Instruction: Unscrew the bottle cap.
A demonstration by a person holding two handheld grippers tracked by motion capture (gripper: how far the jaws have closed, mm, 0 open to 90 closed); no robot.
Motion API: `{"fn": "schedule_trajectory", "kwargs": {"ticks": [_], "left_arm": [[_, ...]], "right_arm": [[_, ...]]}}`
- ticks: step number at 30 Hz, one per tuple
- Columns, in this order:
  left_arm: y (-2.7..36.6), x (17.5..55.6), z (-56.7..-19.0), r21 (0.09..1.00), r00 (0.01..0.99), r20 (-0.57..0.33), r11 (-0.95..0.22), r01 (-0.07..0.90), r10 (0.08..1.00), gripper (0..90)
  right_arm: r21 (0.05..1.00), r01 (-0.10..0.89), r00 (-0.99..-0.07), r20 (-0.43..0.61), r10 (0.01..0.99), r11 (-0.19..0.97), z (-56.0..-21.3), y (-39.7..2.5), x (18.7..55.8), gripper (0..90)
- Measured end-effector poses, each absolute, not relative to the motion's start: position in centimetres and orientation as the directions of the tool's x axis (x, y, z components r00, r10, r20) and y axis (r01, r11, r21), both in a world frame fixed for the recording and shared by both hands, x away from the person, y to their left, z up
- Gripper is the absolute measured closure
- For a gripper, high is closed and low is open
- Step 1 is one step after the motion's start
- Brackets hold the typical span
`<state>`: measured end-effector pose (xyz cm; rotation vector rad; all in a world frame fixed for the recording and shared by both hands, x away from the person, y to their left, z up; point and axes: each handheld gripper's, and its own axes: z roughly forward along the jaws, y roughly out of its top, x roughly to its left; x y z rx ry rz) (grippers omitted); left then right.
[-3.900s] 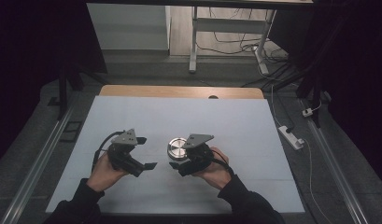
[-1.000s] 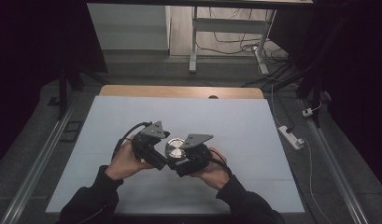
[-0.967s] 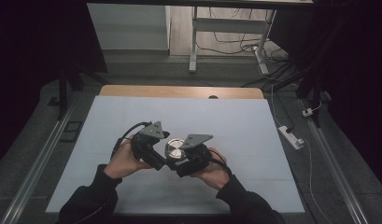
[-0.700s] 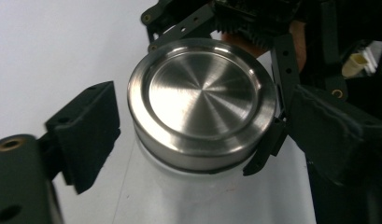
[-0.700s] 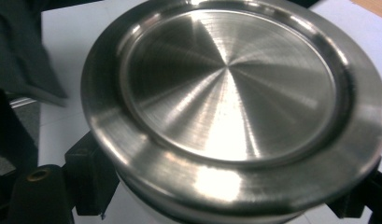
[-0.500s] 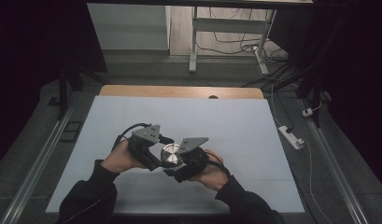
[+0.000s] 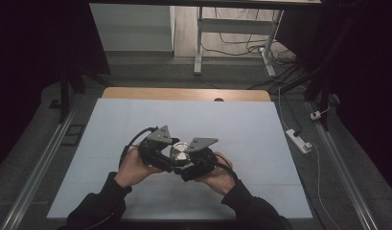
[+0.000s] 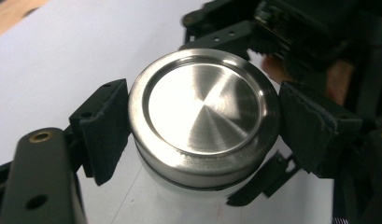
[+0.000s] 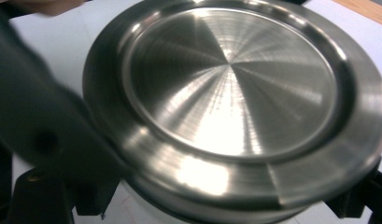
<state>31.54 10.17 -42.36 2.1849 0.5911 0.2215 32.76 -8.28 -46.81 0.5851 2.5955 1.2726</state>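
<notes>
The left gripper (image 8: 202, 135) is seen closed on the metal lid (image 8: 203, 116), its two black pads pressed against opposite sides of the lid's rim. The right gripper (image 7: 196, 165) is held just beside it, on the other side of the same jar; whether its jaws are clamped on the jar or merely set around it cannot be told, since the close, blurred right gripper view is taken up by the lid (image 9: 235, 107) with only dark jaw parts at the lower corners. The lid sits on a pale jar body (image 8: 179, 200), glimpsed beneath the rim. In the high view the jar is found between the two grippers, near the middle of the table's front half, on the white mat (image 7: 241, 124).

Broad bare mat is left on every side of the hands, and the mat's edges lie well apart from the jar. Beyond the far edge a strip of wooden tabletop (image 7: 136, 93) is exposed. A white power strip (image 7: 299, 140) lies on the floor to the right, clear of the table.
</notes>
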Motion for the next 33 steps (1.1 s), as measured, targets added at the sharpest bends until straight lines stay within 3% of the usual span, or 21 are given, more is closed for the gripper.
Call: {"fn": "schedule_trajectory", "kwargs": {"ticks": [2, 6, 9, 11, 15, 22, 24, 28, 32, 33], "left_arm": [[9.2, 30.9, -42.2, 0.768, 0.832, -0.019, -0.525, 0.367, 0.554, 20.5], [9.2, 30.9, -41.9, 0.768, 0.84, -0.012, -0.533, 0.356, 0.543, 18.3], [10.3, 31.5, -41.4, 0.786, 0.869, -0.061, -0.513, 0.346, 0.492, 8.7], [11.6, 31.9, -40.9, 0.793, 0.906, -0.049, -0.535, 0.291, 0.42, 6.2], [12.6, 32.4, -41.2, 0.781, 0.962, -0.034, -0.594, 0.194, 0.269, 7.2], [12.3, 32.8, -42.3, 0.76, 0.989, -0.033, -0.64, 0.117, 0.142, 11.9], [12.2, 32.8, -42.5, 0.756, 0.99, -0.03, -0.645, 0.112, 0.138, 17.9], [12.1, 32.8, -42.6, 0.76, 0.985, -0.037, -0.635, 0.137, 0.168, 18.5], [11.5, 32.7, -42.6, 0.764, 0.963, -0.059, -0.61, 0.213, 0.263, 18.7], [11.0, 32.5, -42.6, 0.766, 0.942, -0.069, -0.587, 0.261, 0.329, 19.4]], "right_arm": [[0.793, 0.277, -0.892, 0.003, 0.451, 0.543, -46.8, -8.4, 32.9, 15.1], [0.797, 0.28, -0.889, 0.005, 0.458, 0.535, -46.7, -8.5, 32.8, 15.1], [0.802, 0.268, -0.896, 0.005, 0.443, 0.534, -46.4, -8.6, 32.8, 15.1], [0.798, 0.261, -0.905, 0.006, 0.426, 0.543, -46.4, -8.6, 32.7, 15.1], [0.796, 0.237, -0.925, 0.009, 0.38, 0.557, -46.5, -8.4, 32.5, 15.2], [0.785, 0.178, -0.958, 0.0, 0.287, 0.594, -46.6, -7.6, 31.7, 15.2], [0.782, 0.173, -0.96, -0.002, 0.28, 0.599, -46.7, -7.5, 31.6, 15.1], [0.781, 0.175, -0.958, -0.006, 0.287, 0.6, -46.7, -7.5, 31.6, 15.1], [0.784, 0.198, -0.946, -0.005, 0.325, 0.589, -46.7, -7.7, 31.9, 15.1], [0.784, 0.216, -0.935, -0.006, 0.354, 0.583, -46.7, -7.8, 32.1, 15.1]]}}
